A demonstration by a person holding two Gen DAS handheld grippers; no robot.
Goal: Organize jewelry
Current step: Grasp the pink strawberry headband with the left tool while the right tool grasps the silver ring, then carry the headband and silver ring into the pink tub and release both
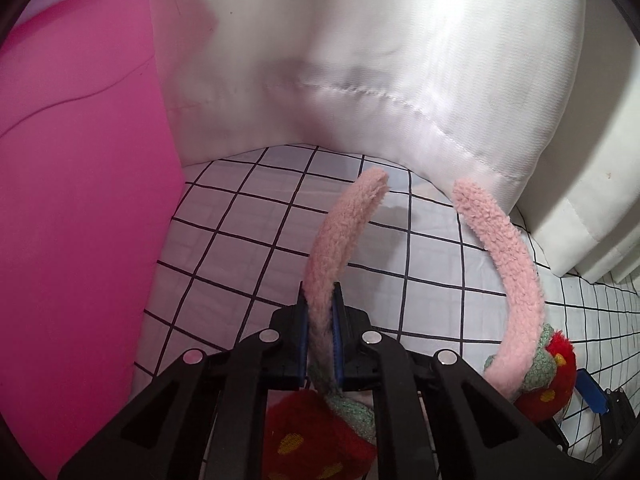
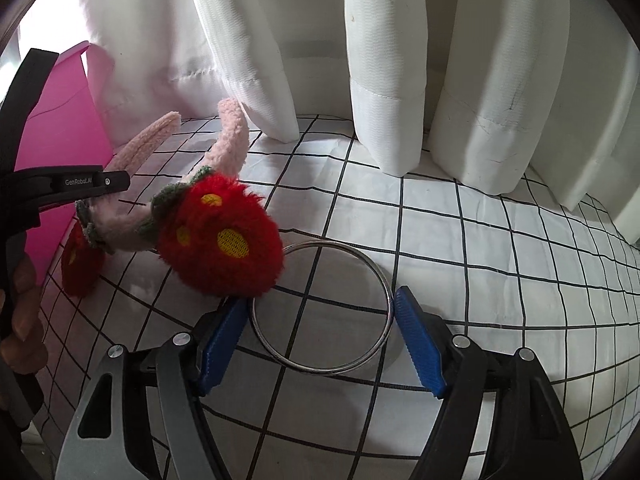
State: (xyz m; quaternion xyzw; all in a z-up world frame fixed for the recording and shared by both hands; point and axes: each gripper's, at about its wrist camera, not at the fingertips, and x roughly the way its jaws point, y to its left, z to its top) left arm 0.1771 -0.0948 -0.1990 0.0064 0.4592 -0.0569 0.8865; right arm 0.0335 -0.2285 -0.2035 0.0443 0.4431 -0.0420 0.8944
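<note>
A fuzzy pink headband [image 1: 332, 248] with two red plush strawberries [image 1: 548, 380] hangs above the checked cloth. My left gripper [image 1: 320, 292] is shut on one arm of the band, just above a strawberry. In the right wrist view the same headband [image 2: 232, 144] sits at the left, its large strawberry [image 2: 224, 236] close in front of the camera. A thin silver bangle [image 2: 320, 245] lies between the blue pads [image 2: 420, 340] of my right gripper [image 2: 322, 298], which press on its two sides. The strawberry overlaps the bangle's upper left rim.
A tall pink box [image 1: 80, 200] stands at the left, close to the headband. White curtain folds [image 2: 380, 80] hang along the back edge of the white black-grid cloth [image 2: 480, 260]. A hand [image 2: 24, 300] holds the left gripper's handle at the far left.
</note>
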